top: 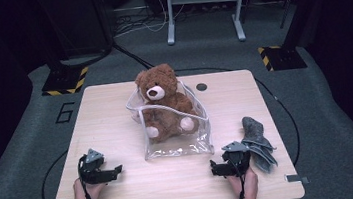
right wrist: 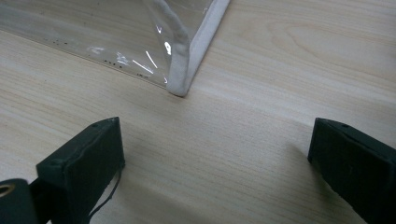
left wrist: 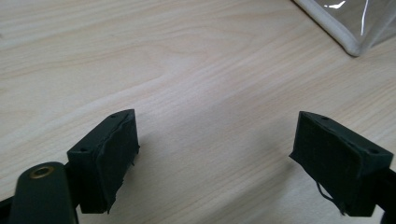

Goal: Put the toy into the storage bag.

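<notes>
A brown teddy bear [top: 164, 101] sits upright inside a clear plastic bag [top: 199, 137] with white trim at the middle of the wooden table [top: 111, 122]. My left gripper [top: 118, 169] rests low at the table's front left, pointing right, open with bare wood between its pads [left wrist: 109, 158]. The bag's corner [left wrist: 355, 44] lies beyond it, apart. My right gripper [top: 213, 168] lies at the front right, just below the bag's near right corner [right wrist: 180, 84], and its jaws stand open and empty.
A grey cloth [top: 257, 140] lies crumpled on the table right of my right gripper. A dark round hole [top: 201, 86] marks the tabletop behind the bag. Grey carpet, cables and a desk frame [top: 204, 5] surround the table.
</notes>
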Available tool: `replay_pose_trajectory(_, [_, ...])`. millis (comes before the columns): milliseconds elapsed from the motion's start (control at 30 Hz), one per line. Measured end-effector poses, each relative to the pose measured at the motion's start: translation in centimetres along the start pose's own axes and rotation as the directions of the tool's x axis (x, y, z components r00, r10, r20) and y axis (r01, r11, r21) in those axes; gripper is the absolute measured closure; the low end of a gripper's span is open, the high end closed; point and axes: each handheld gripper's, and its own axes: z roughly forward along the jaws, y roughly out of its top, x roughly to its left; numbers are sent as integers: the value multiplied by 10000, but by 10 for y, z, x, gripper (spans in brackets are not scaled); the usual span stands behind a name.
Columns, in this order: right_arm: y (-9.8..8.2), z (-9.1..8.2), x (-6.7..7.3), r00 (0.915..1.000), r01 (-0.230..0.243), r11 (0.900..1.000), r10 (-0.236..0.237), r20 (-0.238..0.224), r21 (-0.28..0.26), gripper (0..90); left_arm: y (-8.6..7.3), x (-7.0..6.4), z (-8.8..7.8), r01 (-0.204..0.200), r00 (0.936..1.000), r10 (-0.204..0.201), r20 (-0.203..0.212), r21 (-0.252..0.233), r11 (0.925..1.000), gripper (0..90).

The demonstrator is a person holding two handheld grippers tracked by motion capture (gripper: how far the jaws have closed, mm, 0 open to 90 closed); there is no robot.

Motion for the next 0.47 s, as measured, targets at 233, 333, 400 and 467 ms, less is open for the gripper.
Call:
replay_pose_trajectory(233, [1,1,-1,10000,64,9999,-65,55,79,1,-3,-2,2,-162,9995,156,-282,-209,9997,139])
replay_pose_trajectory(333, [1,2,0,9999,-68,10000,67,86,71,0,-3,-2,1,-171,9995,168,-260,-135,9998,139])
replay_pose_trajectory(400, [1,2,0,9999,-109,9999,108,94,73,0,-3,-3,2,-117,9994,109,-341,-219,9997,139])
replay_pose_trajectory(467, [1,2,0,9999,-110,9999,109,106,70,0,-2,-3,2,-99,9994,93,-336,-185,9998,139])
